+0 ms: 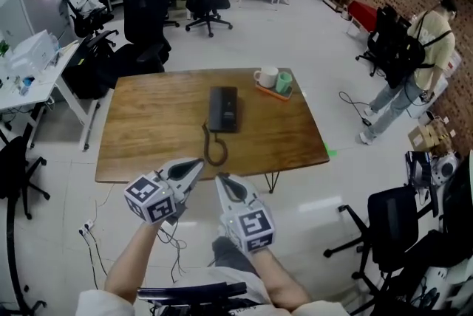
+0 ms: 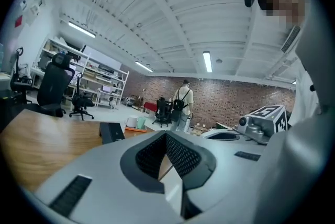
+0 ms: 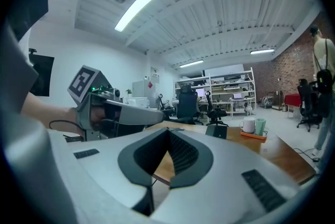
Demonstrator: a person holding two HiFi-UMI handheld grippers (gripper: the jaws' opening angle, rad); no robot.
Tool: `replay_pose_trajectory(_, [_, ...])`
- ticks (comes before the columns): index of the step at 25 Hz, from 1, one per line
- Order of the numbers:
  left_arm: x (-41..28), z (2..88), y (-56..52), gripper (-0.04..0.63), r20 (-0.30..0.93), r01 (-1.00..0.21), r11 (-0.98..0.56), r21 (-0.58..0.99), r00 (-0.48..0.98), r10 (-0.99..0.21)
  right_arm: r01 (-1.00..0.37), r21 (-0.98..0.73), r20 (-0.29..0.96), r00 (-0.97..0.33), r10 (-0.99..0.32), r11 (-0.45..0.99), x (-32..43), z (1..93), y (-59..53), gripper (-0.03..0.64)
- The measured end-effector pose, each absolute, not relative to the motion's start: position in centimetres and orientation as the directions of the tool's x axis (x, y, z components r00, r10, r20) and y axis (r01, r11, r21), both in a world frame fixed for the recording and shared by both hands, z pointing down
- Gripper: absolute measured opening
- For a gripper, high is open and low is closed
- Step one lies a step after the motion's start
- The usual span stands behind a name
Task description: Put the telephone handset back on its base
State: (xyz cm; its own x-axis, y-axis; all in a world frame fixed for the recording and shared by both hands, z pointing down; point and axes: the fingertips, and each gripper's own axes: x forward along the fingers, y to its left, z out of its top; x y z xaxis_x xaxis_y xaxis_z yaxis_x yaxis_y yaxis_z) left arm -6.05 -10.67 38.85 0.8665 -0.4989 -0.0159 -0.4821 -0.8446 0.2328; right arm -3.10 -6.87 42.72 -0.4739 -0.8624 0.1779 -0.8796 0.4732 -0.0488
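Closed tongs [image 1: 199, 162] [image 1: 219, 179]; black corded telephone [image 1: 222, 108] beyond

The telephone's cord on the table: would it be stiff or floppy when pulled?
Probably floppy: the cord lies in a loose loop on the table. It may tug the telephone, since it runs to it.

One wooden surface [image 1: 148, 126], three cameras

The head view looks steeply down from well back and takes in the whole top. The left gripper view and right gripper view ride low off the near edge, each facing along its own jaws, one toward the brick wall [image 2: 235, 102], the other toward the shelves [image 3: 230, 87]. All three share the telephone [image 1: 222, 109] and cups [image 1: 273, 79].
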Motion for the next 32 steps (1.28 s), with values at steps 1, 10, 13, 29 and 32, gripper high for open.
replay_pose_trajectory(1, [-6.2,38.8,-9.6,0.005,-0.018,-0.487,-0.843,0.228,0.864,-0.504,-0.878,-0.046,0.178,-0.476,-0.861,0.476,-3.4,42.7,-6.0,0.003])
replay_pose_trajectory(10, [-8.4,38.0,-1.8,0.005,-0.042,-0.542,-0.812,0.217,0.826,-0.563,-0.877,-0.012,0.176,-0.475,-0.862,0.481,-5.0,42.0,1.2,0.003])
replay_pose_trajectory(13, [-8.8,37.2,0.4,0.005,-0.056,-0.565,-0.805,0.18,0.811,-0.582,-0.881,-0.007,0.175,-0.467,-0.867,0.473,-5.1,41.6,3.3,0.003])
replay_pose_trajectory(29, [-7.2,37.6,7.2,0.005,-0.078,-0.574,-0.791,0.214,0.797,-0.599,-0.885,0.028,0.184,-0.453,-0.872,0.465,-4.7,41.0,8.4,0.002])
replay_pose_trajectory(32, [-7.2,37.1,6.7,0.005,-0.089,-0.578,-0.791,0.199,0.794,-0.602,-0.889,0.022,0.17,-0.447,-0.878,0.457,-4.5,40.6,7.9,0.002])
